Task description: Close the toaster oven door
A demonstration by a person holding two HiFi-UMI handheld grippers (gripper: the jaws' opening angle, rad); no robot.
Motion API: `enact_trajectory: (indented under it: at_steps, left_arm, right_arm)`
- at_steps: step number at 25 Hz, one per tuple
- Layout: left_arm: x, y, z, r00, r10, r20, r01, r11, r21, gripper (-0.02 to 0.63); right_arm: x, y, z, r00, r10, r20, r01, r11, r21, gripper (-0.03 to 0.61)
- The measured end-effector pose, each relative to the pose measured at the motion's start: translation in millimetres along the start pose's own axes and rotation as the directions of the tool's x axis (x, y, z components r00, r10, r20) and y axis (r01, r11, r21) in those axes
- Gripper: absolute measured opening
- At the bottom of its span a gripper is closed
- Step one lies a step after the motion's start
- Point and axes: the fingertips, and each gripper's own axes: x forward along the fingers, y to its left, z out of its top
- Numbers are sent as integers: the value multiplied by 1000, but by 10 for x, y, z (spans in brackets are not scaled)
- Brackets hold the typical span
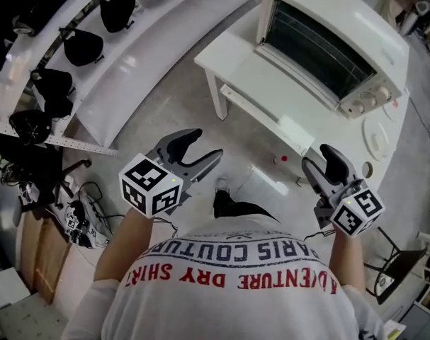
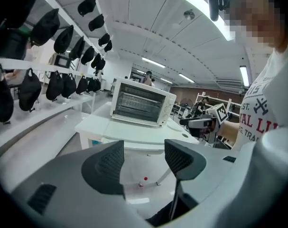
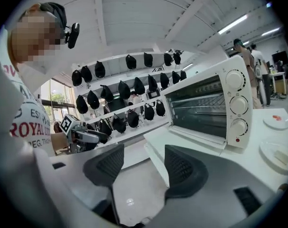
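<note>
A white toaster oven (image 1: 342,34) stands on a white table (image 1: 225,48), and its door (image 1: 271,80) hangs open, lying flat toward me. Both grippers hover over the floor, short of the table. My left gripper (image 1: 202,145) is open with nothing between its jaws, and in the left gripper view it (image 2: 144,163) faces the oven (image 2: 140,102) from a distance. My right gripper (image 1: 317,158) is open and empty too. Seen from the right gripper (image 3: 139,167), the oven (image 3: 215,103) and its lowered door (image 3: 193,133) lie close ahead on the right.
Curved white shelves with black caps (image 1: 80,44) run along the left. A small red-topped object (image 1: 283,159) lies on the floor under the table edge. White plates (image 1: 380,134) sit right of the oven. A black chair (image 1: 399,261) stands at lower right. People stand in the background (image 3: 250,63).
</note>
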Motion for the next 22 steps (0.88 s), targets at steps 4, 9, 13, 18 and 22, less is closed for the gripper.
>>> enact_trajectory:
  at_steps: [4,9,13,18,22]
  left_arm:
    - [205,357,136,999,-14,-43,16,999,40,285]
    - [373,677,271,998,-22,-64,27,997,75,308]
    - [594,819,230,994,-45,-97,56,993,108,319]
    - [897,973,15,986,-54,-158,81,983,165,324]
    - [1100,1167,-127,981,-65,-184,93,984,152,322]
  right_arm:
    - [206,-269,5,998,-60,-17,61,997,38,261]
    - [264,-403,-129,991,-127,-39,129,990,61,268]
    - [250,-431,-296,984,-172,-50,175,982,77,270]
    - [176,-545,-608,967,-244,-75,251,962,104,268]
    - [203,-590,-868,950,-293,-110,306,941,142,269]
